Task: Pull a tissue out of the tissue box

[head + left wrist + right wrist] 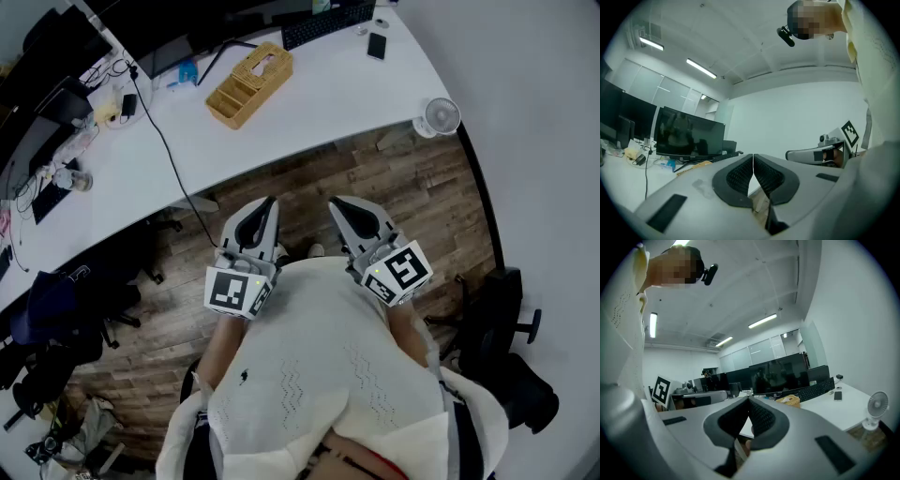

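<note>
While you stand back from the white bench [309, 103], it curves across the top of the head view, with wood floor [394, 178] between it and you. A dark monitor [780, 376] stands along its far side, and a black keyboard [328, 23] lies in front of that.

You hold both tools close to your chest, well apart from everything on the bench. In the head view the left gripper [270, 202] points up and forward. Its own view shows the left gripper's ribbed pads [740, 176] pressed together at the tips with nothing between them. The right gripper [336, 202] sits just beside it, pointing the same way. Its pads [764, 418] also meet at the tip, and it is empty too.

The tissue box [249, 82], a tan slatted box, lies on the bench near the keyboard, left of it in the head view. From the right gripper view you see the tissue box [790, 400] just past the jaw tips, far off.

A small white fan [439, 116] stands at the bench's right edge, and a dark phone [377, 45] lies right of the keyboard.
</note>
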`<action>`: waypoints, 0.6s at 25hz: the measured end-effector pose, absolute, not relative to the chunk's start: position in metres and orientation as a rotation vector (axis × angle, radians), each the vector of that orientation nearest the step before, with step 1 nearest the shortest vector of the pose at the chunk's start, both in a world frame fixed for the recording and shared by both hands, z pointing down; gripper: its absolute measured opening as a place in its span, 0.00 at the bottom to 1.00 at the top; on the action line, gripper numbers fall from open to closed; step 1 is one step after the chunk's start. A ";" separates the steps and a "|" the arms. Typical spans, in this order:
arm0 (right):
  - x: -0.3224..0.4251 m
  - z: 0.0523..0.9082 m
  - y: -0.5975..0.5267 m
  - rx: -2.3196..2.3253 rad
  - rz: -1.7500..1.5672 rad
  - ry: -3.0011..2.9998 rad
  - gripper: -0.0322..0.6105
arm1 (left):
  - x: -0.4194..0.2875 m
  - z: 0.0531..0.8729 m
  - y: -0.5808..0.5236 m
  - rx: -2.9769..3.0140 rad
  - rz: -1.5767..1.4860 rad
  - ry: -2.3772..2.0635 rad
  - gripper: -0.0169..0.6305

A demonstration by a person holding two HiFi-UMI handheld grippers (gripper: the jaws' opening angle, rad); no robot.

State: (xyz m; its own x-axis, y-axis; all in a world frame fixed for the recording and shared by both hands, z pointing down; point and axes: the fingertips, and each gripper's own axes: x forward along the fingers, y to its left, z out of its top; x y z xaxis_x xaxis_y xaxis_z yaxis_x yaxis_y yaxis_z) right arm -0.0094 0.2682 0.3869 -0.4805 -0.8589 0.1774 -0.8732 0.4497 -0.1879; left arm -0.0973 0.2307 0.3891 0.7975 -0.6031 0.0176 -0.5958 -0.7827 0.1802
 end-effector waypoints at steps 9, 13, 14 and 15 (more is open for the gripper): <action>-0.036 0.391 0.254 1.594 0.386 -2.634 0.05 | -0.118 0.394 0.220 2.849 -0.044 -0.920 0.05; -0.048 0.395 0.249 1.604 0.388 -2.637 0.05 | -0.130 0.395 0.212 2.861 -0.039 -0.922 0.05; -0.051 0.396 0.247 1.607 0.389 -2.638 0.05 | -0.133 0.396 0.210 2.858 -0.041 -0.925 0.05; -0.054 0.397 0.247 1.611 0.390 -2.638 0.05 | -0.137 0.397 0.208 2.855 -0.042 -0.925 0.05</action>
